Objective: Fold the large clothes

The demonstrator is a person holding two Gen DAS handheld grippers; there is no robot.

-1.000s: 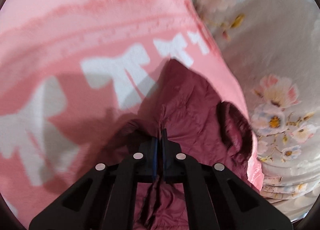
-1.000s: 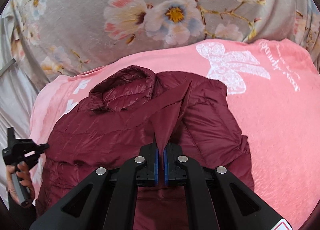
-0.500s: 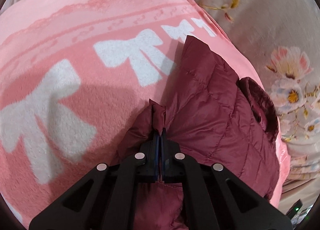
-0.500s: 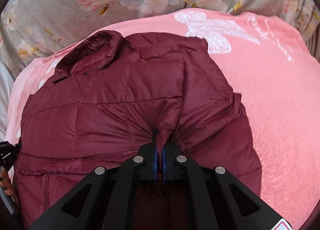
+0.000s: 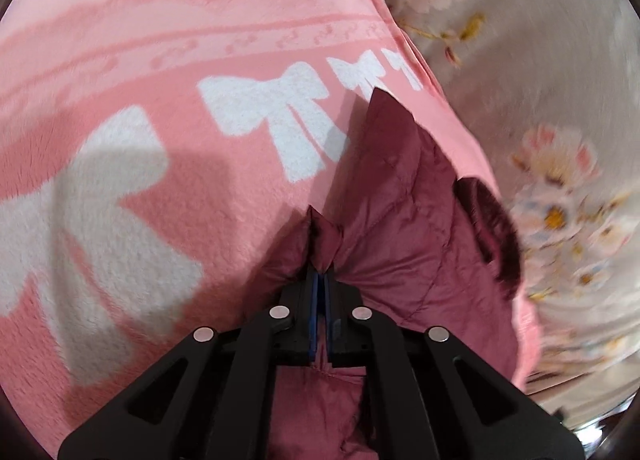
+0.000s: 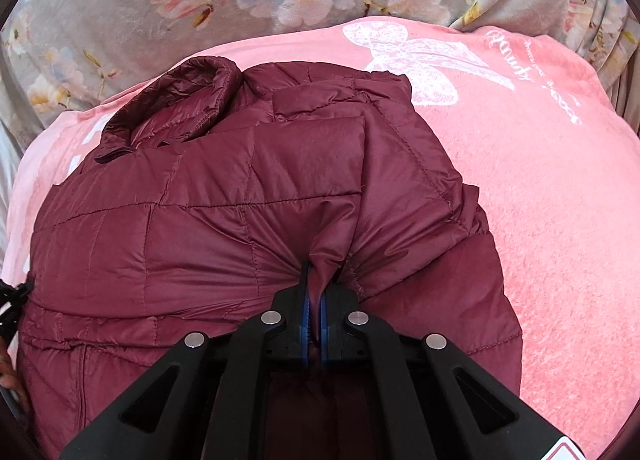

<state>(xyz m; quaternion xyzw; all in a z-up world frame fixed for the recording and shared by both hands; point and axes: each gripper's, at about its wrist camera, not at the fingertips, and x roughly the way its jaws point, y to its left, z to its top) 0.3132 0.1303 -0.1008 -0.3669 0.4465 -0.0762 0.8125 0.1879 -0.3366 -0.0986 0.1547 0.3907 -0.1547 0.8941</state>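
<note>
Floral grey bedsheet (image 6: pixel 120 20) fills the top of the right view, with a pink bow-print blanket (image 6: pixel 540 200) spread over it. The maroon puffer jacket (image 6: pixel 200 220) lies mid-frame on that blanket, collar at upper left. Both the right tongs (image 6: pixel 315 292) and left tongs (image 5: pixel 320 280) are clenched on pinched jacket fabric.

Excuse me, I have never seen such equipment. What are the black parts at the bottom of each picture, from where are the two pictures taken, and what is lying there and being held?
No robot here: a person holds a two-finger gripper in each hand, each with a camera looking along its fingers. One picture shows the left gripper, the other the right gripper. A dark red quilted jacket lies on a pink blanket with white bows, over a grey flowered sheet. Both grippers are shut, each pinching a fold of the jacket.
</note>
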